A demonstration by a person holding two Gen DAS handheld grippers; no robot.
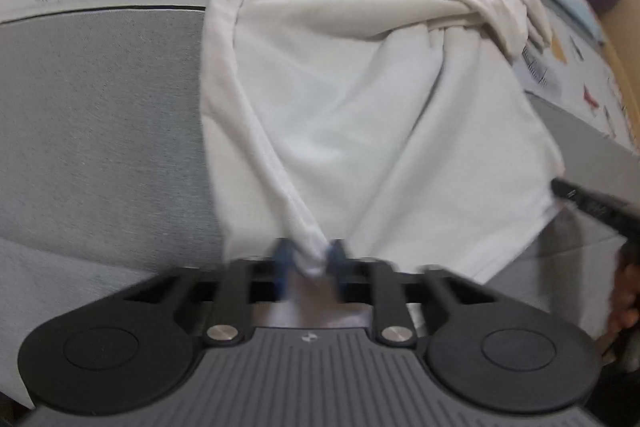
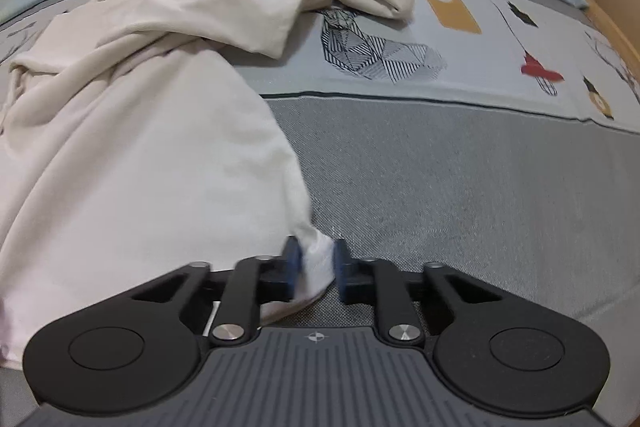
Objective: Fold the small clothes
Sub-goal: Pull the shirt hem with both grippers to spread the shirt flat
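With both near corners of the white garment point(image 1: 340, 99) pinched by left tool point(image 1: 310, 257) and right tool point(image 2: 316, 263): lift evenly, fold toward far end.

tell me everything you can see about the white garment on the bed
The white garment is a soft, cream-white knit piece, plain and unprinted. It lies spread but rumpled on the grey and patterned bedspread, with its far part bunched and twisted into thick folds. Its near edge is lifted at two corners: the left gripper pinches one gathered corner between its blue pads, and the right gripper pinches the other. Long creases fan out from the left grip across the cloth.
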